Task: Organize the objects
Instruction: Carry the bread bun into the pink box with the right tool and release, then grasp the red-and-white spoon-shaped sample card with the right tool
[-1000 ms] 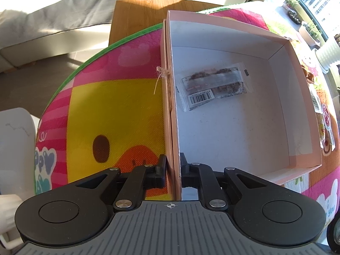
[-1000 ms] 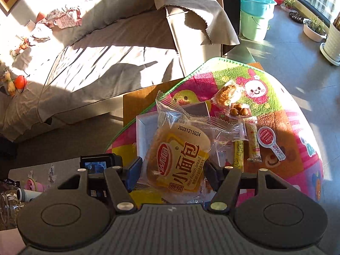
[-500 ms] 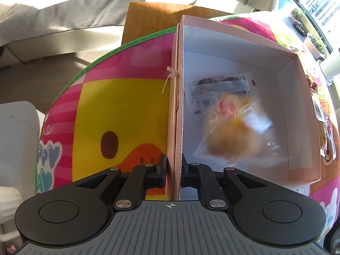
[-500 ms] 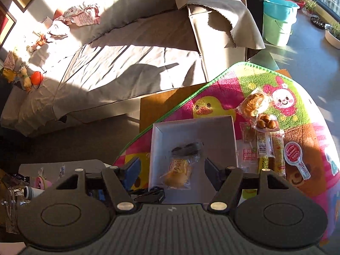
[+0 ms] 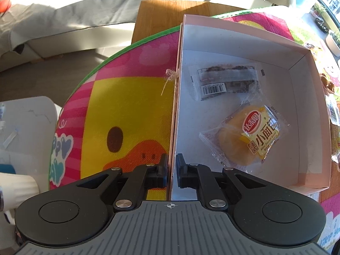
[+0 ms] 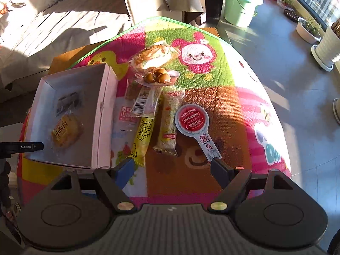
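A: What did the left gripper hold?

B: Its jaws were clamped on the near left wall of the pink box, one finger outside over the cartoon mat, the other inside the box.

A: And what lay inside the box?

B: Two items rested on its white floor: a bread packet with a yellow label, towards the near right, and a clear barcode sachet just beyond it, the two wrappers touching at a corner.

A: The right gripper?

B: Its jaws were opening, with nothing between them; only the mat showed below.

A: What remained outside the box?

B: Beside its right wall, on the mat, lay a yellow cheese stick, a long snack bar, a red paddle-shaped packet, a pack of brown eggs and a wrapped pastry, clustered and partly overlapping.
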`<state>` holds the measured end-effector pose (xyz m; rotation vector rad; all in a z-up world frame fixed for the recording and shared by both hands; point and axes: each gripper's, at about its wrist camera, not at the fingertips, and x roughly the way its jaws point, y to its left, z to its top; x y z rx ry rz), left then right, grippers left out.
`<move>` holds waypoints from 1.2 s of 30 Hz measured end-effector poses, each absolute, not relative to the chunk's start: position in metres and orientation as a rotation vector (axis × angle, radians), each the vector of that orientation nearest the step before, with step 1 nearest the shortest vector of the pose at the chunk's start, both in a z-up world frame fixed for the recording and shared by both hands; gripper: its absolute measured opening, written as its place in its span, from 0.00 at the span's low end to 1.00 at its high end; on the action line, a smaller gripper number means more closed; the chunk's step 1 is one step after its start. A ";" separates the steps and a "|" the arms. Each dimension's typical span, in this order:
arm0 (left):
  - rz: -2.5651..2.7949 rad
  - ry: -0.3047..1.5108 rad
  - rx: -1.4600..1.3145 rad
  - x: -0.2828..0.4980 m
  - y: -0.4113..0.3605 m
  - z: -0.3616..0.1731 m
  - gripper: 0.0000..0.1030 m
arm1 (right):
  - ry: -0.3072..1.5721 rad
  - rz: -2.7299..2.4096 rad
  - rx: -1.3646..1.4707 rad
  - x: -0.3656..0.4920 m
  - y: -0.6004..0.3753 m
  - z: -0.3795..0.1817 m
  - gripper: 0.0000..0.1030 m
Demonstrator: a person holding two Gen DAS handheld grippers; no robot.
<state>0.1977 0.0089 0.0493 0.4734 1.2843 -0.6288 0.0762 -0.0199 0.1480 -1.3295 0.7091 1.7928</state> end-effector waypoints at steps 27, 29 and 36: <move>-0.548 1.273 0.543 0.182 0.000 0.056 0.10 | 0.641 1.951 -1.440 0.080 0.030 0.080 0.66; -0.557 1.266 0.543 0.181 0.001 0.057 0.10 | 0.558 1.947 -1.438 0.074 0.039 0.082 0.73; -0.577 1.259 0.532 0.181 0.004 0.056 0.10 | 0.413 1.893 -1.557 0.047 0.060 0.053 0.78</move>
